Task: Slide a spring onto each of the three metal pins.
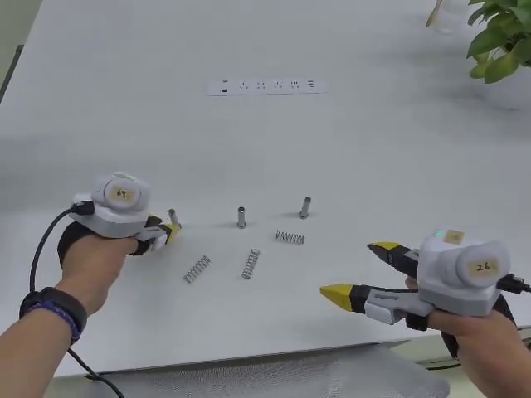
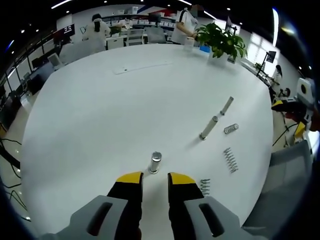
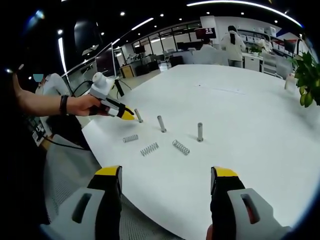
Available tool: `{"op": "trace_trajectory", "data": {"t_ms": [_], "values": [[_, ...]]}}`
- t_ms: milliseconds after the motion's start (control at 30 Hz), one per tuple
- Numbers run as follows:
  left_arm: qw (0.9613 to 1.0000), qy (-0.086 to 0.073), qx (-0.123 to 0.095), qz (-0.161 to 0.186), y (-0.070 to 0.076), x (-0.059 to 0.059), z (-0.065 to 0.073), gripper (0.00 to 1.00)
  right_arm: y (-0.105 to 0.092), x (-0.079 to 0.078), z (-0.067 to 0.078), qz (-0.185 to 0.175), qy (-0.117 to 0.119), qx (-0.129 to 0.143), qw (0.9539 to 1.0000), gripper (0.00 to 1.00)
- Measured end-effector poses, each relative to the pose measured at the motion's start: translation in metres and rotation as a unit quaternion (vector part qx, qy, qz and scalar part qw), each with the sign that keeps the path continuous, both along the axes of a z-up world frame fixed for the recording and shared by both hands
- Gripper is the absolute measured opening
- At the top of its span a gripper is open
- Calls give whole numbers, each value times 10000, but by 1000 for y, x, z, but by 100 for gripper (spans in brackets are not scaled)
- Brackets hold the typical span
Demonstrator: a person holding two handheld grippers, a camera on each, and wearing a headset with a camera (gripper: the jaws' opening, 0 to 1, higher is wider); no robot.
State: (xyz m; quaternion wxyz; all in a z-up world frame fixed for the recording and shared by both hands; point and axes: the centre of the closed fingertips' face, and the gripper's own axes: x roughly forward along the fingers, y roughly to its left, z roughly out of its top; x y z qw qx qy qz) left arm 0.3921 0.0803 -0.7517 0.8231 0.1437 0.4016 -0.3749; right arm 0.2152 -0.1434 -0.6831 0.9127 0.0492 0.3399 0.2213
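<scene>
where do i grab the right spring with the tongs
Take the right spring across its middle coils, coming down from above with the open right tongs. It lies flat on the table, apart from everything else, so the jaws can straddle its width. Both ends would stay free for the nearest pin.

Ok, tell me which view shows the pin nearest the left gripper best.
Left gripper view: the pin stands upright just beyond the yellow tips of the left gripper, large and unblocked. Head view shows it small beside those tips; right gripper view shows it small and distant.
</scene>
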Motion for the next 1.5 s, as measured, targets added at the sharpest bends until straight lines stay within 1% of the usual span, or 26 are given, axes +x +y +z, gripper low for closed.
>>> {"op": "trace_trajectory", "data": {"t_ms": [67, 133, 333, 400, 567, 633, 733, 833, 1067, 1100, 1167, 1200, 1233, 1267, 1333, 1400, 1467, 1500], "values": [[10000, 1, -5, 23, 2, -1, 0, 13, 1, 0, 1, 6, 0, 12, 10000, 71], [9999, 21, -64, 85, 5, -4, 2, 13, 1, 0, 1, 6, -16, 12, 10000, 71], [9999, 26, -112, 103, 10, -13, 4, 15, 2, 1, 2, 5, -29, 23, 10000, 71], [9999, 6, -100, 102, 13, -16, 6, 15, 2, 0, 1, 18, -21, 18, 10000, 71], [9998, -14, -155, 144, 19, -22, 10, 19, 5, -1, 1, 41, -28, 32, 10000, 71], [9997, -81, -114, 174, 23, -23, 13, 19, 6, -1, 1, 49, -31, 35, 10000, 71], [9993, -123, -245, 260, 26, -25, 21, 22, 6, -1, 2, 47, -47, 39, 10000, 71], [9992, -195, -252, 250, 30, -27, 26, 24, 6, -1, 2, 45, -52, 43, 10000, 71], [9985, -334, -359, 242, 40, -32, 41, 29, 6, -1, 2, 64, -50, 42, 10000, 71], [9986, -353, -335, 229, 41, -33, 41, 29, 6, -1, 2, 69, -51, 37, 10000, 71], [9988, -371, -227, 204, 47, -35, 41, 29, 6, -1, 2, 74, -52, 43, 9999, 71], [9988, -370, -248, 220, 47, -35, 42, 31, 6, -1, 2, 80, -53, 39, 9999, 71], [9985, -344, -324, 270, 49, -36, 43, 32, 7, -1, 2, 81, -49, 35, 9999, 71], [9985, -341, -322, 276, 51, -37, 44, 32, 6, -1, 1, 79, -47, 35, 10000, 71], [9984, -394, -296, 259, 54, -40, 46, 34, 6, 0, 2, 57, -53, 56, 10000, 71], [9983, -404, -333, 239, 55, -44, 50, 37, 6, 0, 2, 58, -54, 55, 10000, 71], [9982, -455, -342, 210, 58, -48, 54, 40, 6, -1, 2, 76, -45, 40, 10000, 71], [9979, -472, -385, 218, 59, -51, 56, 41, 6, -1, 2, 72, -44, 43, 10000, 71]]}}
